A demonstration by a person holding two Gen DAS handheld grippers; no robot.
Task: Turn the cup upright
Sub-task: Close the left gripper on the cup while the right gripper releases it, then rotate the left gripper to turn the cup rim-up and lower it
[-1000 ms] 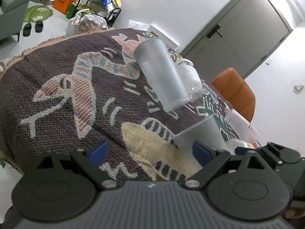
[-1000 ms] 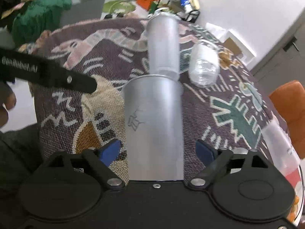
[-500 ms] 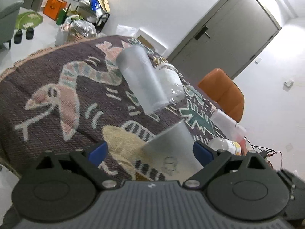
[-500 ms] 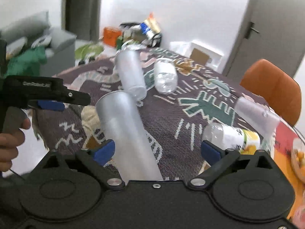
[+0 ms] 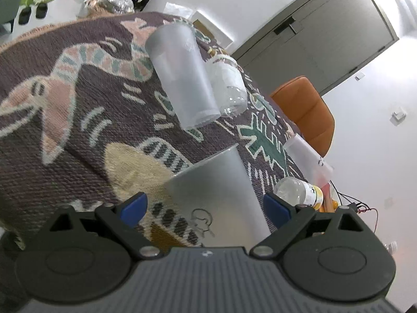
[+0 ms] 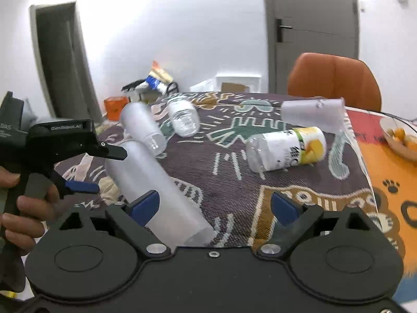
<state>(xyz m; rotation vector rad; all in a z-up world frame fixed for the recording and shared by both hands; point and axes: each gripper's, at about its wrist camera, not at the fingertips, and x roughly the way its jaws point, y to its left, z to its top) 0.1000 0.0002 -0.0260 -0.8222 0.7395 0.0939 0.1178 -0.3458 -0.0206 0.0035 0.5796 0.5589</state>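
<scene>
A tall frosted cup lies on its side on the patterned cloth, close in front of my left gripper, which is open with the cup between its blue fingertips. In the right wrist view the same cup lies slanted at the lower left, beside the left fingertip of my open right gripper. The left gripper shows there, reaching over the cup's far end. A second frosted cup lies on its side farther back; it also shows in the right wrist view.
A clear jar lies next to the second cup. A labelled bottle and a small plastic cup lie to the right. A bowl sits on the orange mat. An orange chair stands behind the table.
The right gripper has swung right and tilted up, so the near cup now sits at its left. The left gripper has closed in around that cup.
</scene>
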